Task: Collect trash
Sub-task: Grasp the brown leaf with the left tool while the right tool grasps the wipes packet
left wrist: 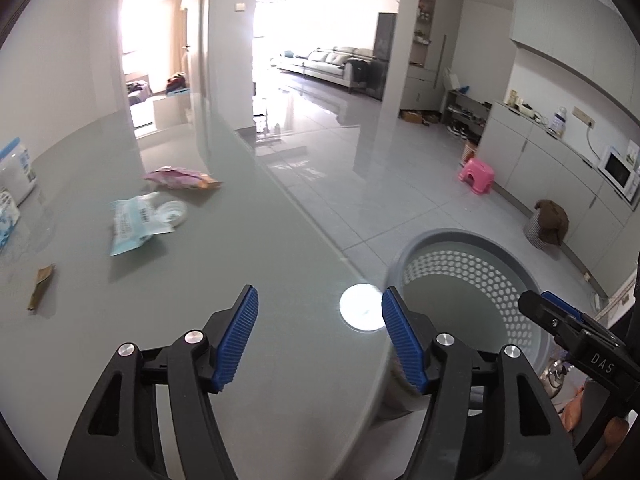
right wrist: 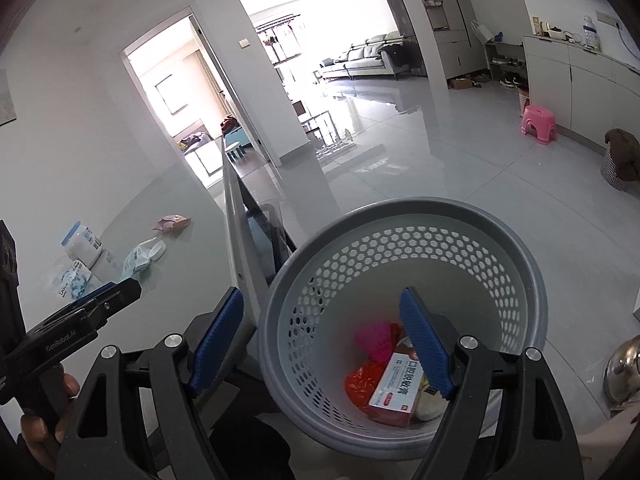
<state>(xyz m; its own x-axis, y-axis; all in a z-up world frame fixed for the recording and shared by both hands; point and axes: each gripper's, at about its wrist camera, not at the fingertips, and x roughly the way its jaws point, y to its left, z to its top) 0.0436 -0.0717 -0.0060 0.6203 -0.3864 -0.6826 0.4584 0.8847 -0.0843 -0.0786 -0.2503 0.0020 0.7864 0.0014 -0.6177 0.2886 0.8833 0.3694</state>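
Inside the basket (right wrist: 404, 248), trash only from the right wrist

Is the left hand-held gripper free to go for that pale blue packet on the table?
Probably yes: the left hand-held gripper is open and empty, and only bare table lies between it and the pale blue packet.

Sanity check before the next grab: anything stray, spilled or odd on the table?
Only loose litter: a pink wrapper, a crumpled pale blue packet beside a white lid, and a small brown wrapper lie scattered on the table. No spill or damage visible. The basket stands upright beside it.
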